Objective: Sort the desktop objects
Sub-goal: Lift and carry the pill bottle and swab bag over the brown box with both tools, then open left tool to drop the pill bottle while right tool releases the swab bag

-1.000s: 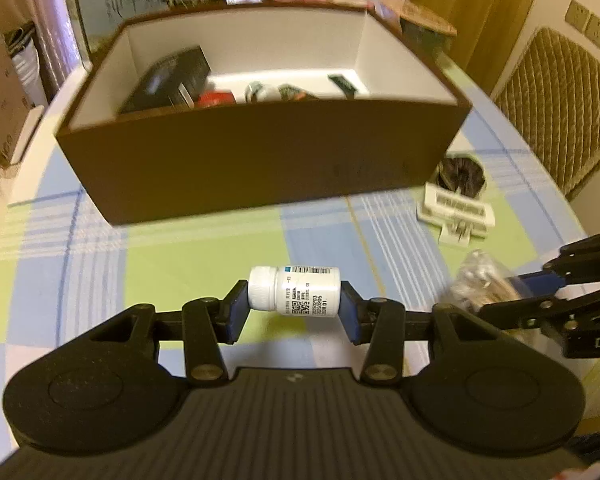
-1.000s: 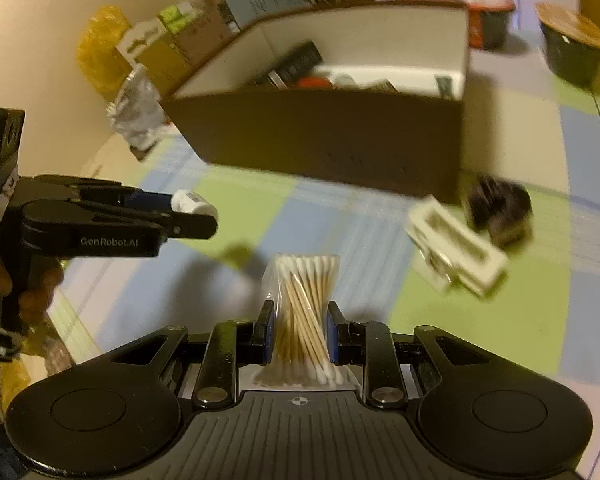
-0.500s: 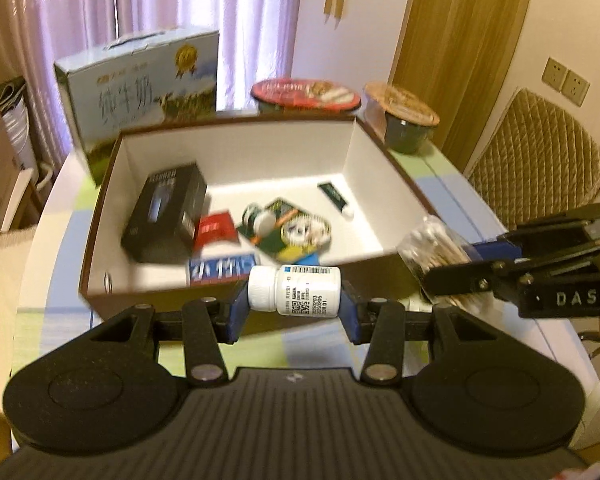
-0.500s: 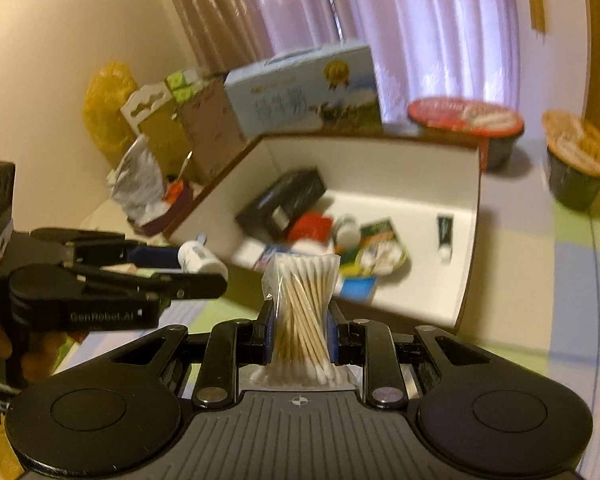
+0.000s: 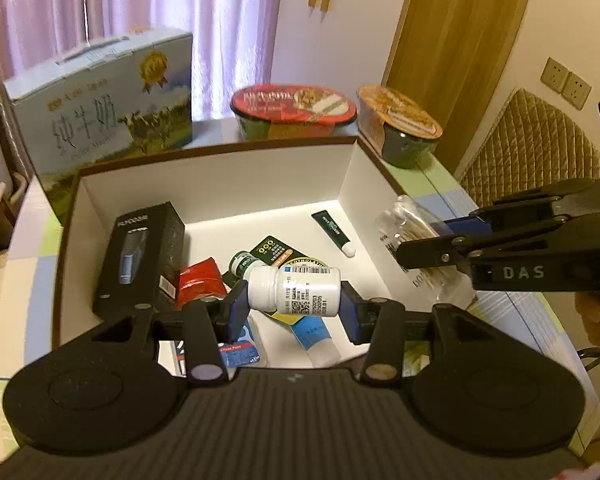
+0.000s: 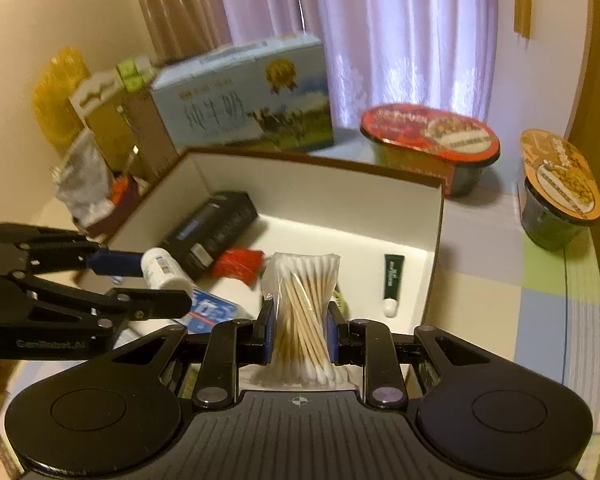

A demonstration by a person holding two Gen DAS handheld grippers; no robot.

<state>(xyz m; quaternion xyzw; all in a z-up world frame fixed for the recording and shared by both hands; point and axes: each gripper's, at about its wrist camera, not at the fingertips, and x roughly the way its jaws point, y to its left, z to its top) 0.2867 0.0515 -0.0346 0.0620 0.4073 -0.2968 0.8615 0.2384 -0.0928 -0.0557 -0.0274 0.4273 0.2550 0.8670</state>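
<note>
My left gripper [image 5: 292, 310] is shut on a white pill bottle [image 5: 294, 291], held sideways above the open brown box [image 5: 220, 178]. My right gripper [image 6: 300, 330] is shut on a clear bag of cotton swabs [image 6: 302, 312], held over the box's [image 6: 320, 184] near wall. In the left wrist view the right gripper [image 5: 428, 240] and swab bag [image 5: 410, 226] hang at the box's right wall. In the right wrist view the left gripper [image 6: 148, 284] and bottle [image 6: 162, 270] are at the left. The box holds a black carton [image 5: 140, 260], a red packet [image 5: 200, 282], a green tube [image 5: 334, 232] and other small items.
A blue milk carton [image 5: 100, 120] stands behind the box. A red-lidded noodle bowl [image 5: 294, 110] and an orange-lidded cup [image 5: 400, 128] sit at the back right. A quilted chair [image 5: 528, 152] is to the right. Bags and cartons [image 6: 88, 140] crowd the far left.
Both grippers have risen from the tabletop and moved forward over the box, still holding the bottle and the swab bag. The box interior now lies beneath them.
</note>
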